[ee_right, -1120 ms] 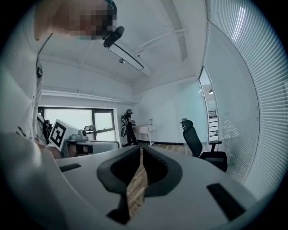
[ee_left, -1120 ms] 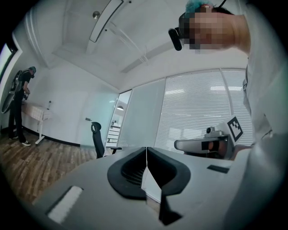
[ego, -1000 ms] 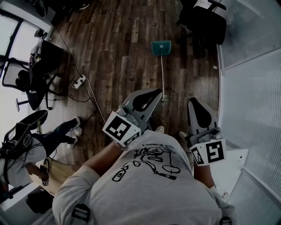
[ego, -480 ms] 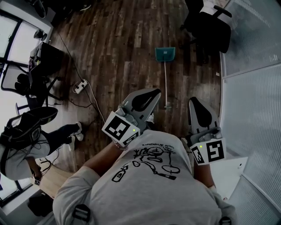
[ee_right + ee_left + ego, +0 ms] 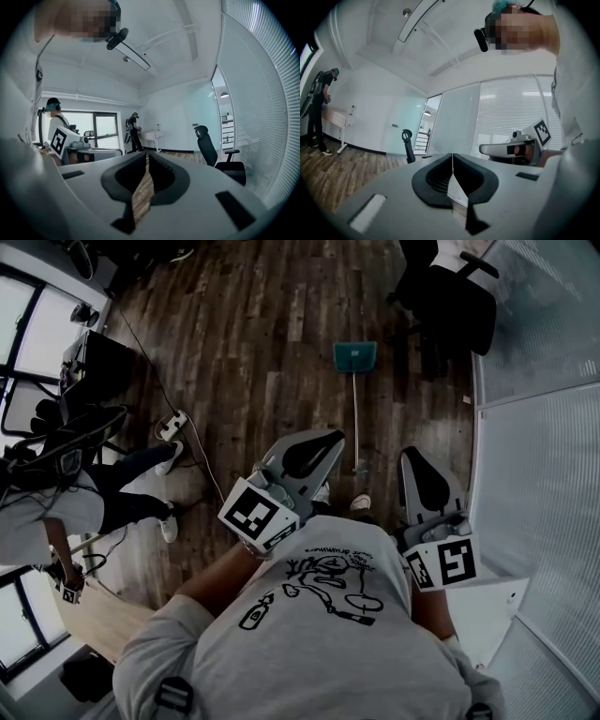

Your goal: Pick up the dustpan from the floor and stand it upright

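Teal dustpan (image 5: 354,354): lies flat on the wood floor (image 5: 253,343), ahead of both grippers and well below them. Neither gripper view shows it.
Long axis: its thin handle (image 5: 355,418) runs from the pan straight back toward the person. The free end lies nearest the grippers, in the gap between them.
Nearer hand: in the head view the handle end looks slightly closer to the left gripper (image 5: 328,439) than to the right gripper (image 5: 415,460). Either could probably reach it.
Left gripper jaws: pressed together, nothing between them.
Right gripper jaws: likewise closed and empty.
Pose: both are held about level in front of the chest, pointing forward over the floor, not down at the dustpan.
Coming move: likely calls for lowering a gripper, tipping it downward and parting its jaws across the handle.
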### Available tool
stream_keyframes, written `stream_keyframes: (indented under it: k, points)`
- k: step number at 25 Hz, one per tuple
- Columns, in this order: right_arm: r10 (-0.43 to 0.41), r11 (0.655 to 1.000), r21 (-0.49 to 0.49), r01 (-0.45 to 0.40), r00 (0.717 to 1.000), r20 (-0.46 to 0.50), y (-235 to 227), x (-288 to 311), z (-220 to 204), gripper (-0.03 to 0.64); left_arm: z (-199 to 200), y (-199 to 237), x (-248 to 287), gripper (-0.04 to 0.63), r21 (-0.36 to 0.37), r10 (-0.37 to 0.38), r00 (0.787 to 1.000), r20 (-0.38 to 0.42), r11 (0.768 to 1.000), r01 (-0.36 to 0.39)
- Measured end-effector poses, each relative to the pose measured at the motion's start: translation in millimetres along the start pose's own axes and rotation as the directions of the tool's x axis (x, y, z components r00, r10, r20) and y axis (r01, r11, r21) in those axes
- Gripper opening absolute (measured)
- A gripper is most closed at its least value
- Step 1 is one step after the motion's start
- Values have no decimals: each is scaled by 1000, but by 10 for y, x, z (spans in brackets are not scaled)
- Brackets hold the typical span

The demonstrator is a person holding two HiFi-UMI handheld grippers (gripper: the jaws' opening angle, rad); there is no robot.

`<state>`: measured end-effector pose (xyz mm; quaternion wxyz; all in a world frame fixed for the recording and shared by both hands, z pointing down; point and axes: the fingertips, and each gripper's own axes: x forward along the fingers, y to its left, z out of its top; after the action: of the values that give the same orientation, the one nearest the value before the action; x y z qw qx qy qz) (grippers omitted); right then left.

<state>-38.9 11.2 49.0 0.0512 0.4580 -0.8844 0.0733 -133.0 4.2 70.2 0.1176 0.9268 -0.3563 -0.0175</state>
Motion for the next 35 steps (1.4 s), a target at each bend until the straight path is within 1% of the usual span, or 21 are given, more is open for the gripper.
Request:
stream_keyframes:
  k: [4,7,12,18,24,30,35]
  points:
    - [-2,1000,-16,2,1000,4,-91,-58,76,17,15,-42,83,5,-15,4,1000,10,1000,-4]
    - [-10,1000,-16,10,1000,-2,-228,-114,73,17,-16,-111,212,5,-14,-7,1000,0,1000,7]
    - [-7,1000,-14,7,1000,-15,-406,-207,-26,17,-105,-194,407,5,-13,-12,1000,-13,1000,12]
    - [-17,1000,7,17,999,-35,-545,-247,-194,17,-231,-229,497,5,-11,-12,999,-35,1000,12]
    - [-16,1000,2,16,998,-63,-686,-271,-530,17,-595,-224,546,5,-35,-6,997,-78,999,3]
    - [-6,1000,16,8,994,-113,-734,-280,-989,17,-1006,-219,568,5,-42,-3,993,-118,999,-2]
    - [3,1000,31,1,989,-145,-753,-235,-1384,18,-1426,-180,583,5,-79,1,988,-155,997,-13]
